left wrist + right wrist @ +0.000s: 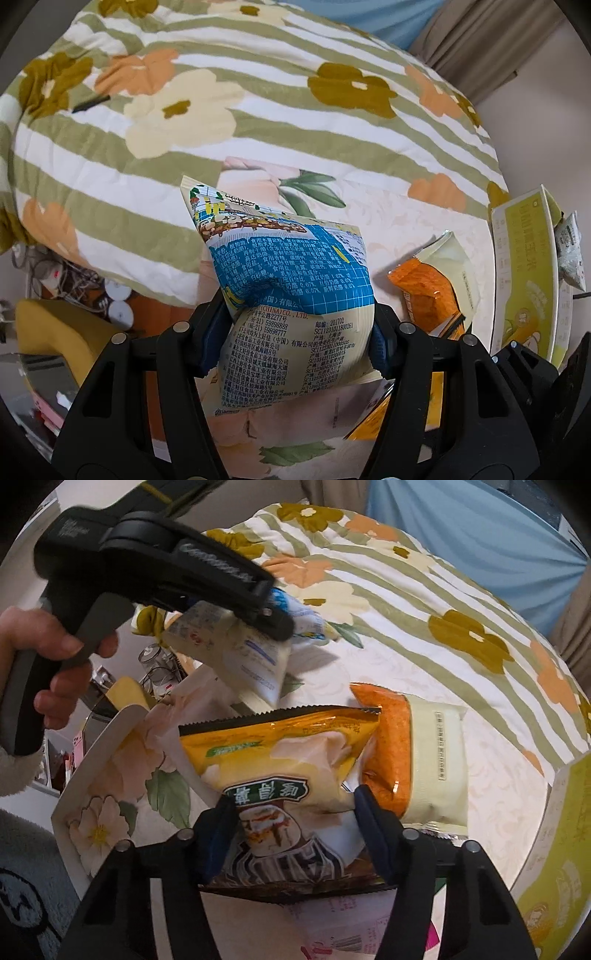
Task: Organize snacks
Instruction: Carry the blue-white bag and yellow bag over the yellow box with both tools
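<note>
Left gripper (295,332) is seen at the lower centre of the left wrist view, its blue pads pressed into the sides of a puffed blue-and-cream snack bag (288,295). That bag is held clear of the bedding, tilted toward the upper left; its upper half is printed with white text on a blue grid, its lower half with dark text on cream, and its foil is dented where the pads bite. In the right wrist view the same gripper is shown at the upper left, held by a hand (55,664) with a fuzzy cuff.

Right gripper (291,827) is placed at the lower centre of its own view, and a yellow snack bag (284,771) is pinched between its dark pads. This bag is glossy, with a serrated top edge, a green label bearing characters and a picture of food over a dark lower band; it lies on the pale floral sheet (388,664).

Just right of it, touching its edge, an orange-and-cream packet (417,760) is seen lying flat. A yellow-green carton (524,280) is seen at the right edge of the left wrist view. A green-striped flowered quilt (258,110) fills the upper part of both views.
</note>
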Demonstrator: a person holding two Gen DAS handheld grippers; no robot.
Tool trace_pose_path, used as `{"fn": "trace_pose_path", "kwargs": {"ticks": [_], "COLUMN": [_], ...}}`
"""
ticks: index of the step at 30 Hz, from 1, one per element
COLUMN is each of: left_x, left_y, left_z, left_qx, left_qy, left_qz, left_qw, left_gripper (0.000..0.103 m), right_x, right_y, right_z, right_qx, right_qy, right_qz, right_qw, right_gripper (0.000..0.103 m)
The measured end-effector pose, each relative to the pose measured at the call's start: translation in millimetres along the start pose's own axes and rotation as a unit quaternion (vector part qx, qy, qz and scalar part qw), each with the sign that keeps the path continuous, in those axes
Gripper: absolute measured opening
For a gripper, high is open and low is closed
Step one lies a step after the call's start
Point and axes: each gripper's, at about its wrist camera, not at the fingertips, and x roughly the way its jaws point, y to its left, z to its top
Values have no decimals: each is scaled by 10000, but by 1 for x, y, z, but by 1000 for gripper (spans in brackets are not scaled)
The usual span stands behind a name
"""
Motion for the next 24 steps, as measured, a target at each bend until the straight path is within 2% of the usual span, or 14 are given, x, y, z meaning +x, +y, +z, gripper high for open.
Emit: {"fn": "trace_pose_path", "kwargs": {"ticks": [6,13,19,24], "left_x": [-32,-91,-134,-158], "left_y": [-1,-14,-36,-63], "left_z": [-3,-14,-28,-40], "left_qx": [156,461,848,1155], "left_qy": [-281,-777,-1153,-1307], "left_qz": [45,-24,-276,-591], "left_qw": [9995,9959,9893,9829], "left_gripper": [59,59,59,59], "right_x": [-20,-61,-109,-155], "right_y": [-3,-3,5,4], "right_z": [-2,-2,-9,-27], "right_qx": [367,879,1192,1664], "right_qy": [-244,-624,-945,-1345], "right_qz": [-147,-331,-735,-1015], "right_qw": [9989,9936,9856,9716], "right_gripper": [55,55,55,55]}}
